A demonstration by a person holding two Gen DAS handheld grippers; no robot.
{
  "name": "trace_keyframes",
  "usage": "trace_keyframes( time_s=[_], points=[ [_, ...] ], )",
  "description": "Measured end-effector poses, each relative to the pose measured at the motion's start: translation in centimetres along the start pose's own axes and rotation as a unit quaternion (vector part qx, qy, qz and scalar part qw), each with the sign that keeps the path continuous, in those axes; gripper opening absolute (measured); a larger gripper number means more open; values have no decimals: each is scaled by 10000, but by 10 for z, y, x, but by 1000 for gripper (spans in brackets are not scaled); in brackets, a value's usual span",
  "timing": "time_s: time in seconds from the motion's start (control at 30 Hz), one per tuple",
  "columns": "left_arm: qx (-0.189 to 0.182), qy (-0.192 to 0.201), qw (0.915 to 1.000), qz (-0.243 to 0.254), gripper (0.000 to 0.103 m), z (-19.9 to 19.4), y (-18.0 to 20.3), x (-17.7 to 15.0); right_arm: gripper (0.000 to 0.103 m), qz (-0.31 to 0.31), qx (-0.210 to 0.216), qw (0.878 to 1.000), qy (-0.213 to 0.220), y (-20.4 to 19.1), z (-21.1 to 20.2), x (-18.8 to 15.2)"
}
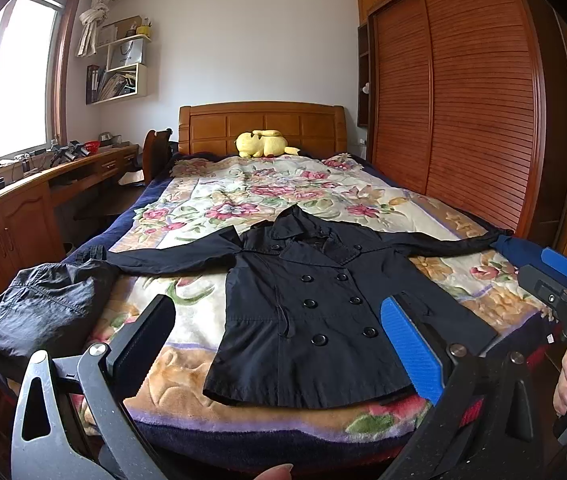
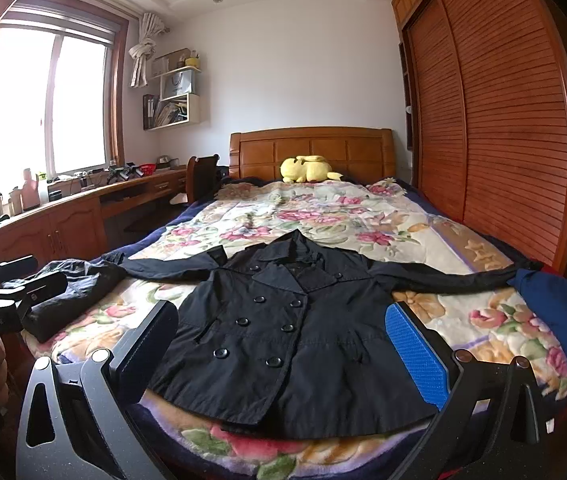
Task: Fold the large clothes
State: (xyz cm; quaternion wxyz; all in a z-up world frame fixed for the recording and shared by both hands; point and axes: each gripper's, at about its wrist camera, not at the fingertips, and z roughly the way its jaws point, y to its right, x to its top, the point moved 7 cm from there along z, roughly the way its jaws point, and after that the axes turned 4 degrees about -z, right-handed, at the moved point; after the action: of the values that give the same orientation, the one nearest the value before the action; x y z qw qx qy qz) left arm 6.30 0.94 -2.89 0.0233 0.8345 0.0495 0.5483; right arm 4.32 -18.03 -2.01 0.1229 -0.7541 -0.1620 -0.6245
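A black double-breasted coat (image 1: 315, 312) lies flat and face up on a bed covered by a floral blanket (image 1: 243, 196), its hem at the near edge of the bed and its collar pointing toward the far wooden headboard (image 1: 261, 126). Both sleeves are spread wide, one reaching left and one reaching right. The left gripper (image 1: 283, 344) hangs above the near end of the bed, its jaws wide apart and holding nothing, with the coat's lower half showing between them. The right gripper (image 2: 287, 344) hovers in the same way just to the right, jaws also wide apart and empty. A crumpled dark garment (image 1: 39, 304) sits on the near left corner of the bed, touching the end of the coat's left sleeve. A blue cloth (image 2: 559, 316) lies at the right edge of the bed, by the end of the right sleeve. A yellow plush toy (image 1: 263, 144) rests against the headboard. A wooden worktop (image 1: 43, 176) runs under the window on the left, and a slatted wooden wardrobe (image 1: 463, 100) fills the right wall.
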Motion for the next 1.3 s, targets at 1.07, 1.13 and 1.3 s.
trace_keyframes(
  time_s=[1.07, 1.13, 1.3],
  points=[
    [8, 22, 10000, 8, 103, 0, 1, 1, 103, 26, 30, 10000, 2, 2, 0, 0],
    [9, 22, 10000, 8, 103, 0, 1, 1, 103, 27, 26, 10000, 3, 1, 0, 0],
    [11, 23, 10000, 10, 103, 0, 1, 1, 103, 38, 42, 10000, -1, 1, 0, 0]
  ],
)
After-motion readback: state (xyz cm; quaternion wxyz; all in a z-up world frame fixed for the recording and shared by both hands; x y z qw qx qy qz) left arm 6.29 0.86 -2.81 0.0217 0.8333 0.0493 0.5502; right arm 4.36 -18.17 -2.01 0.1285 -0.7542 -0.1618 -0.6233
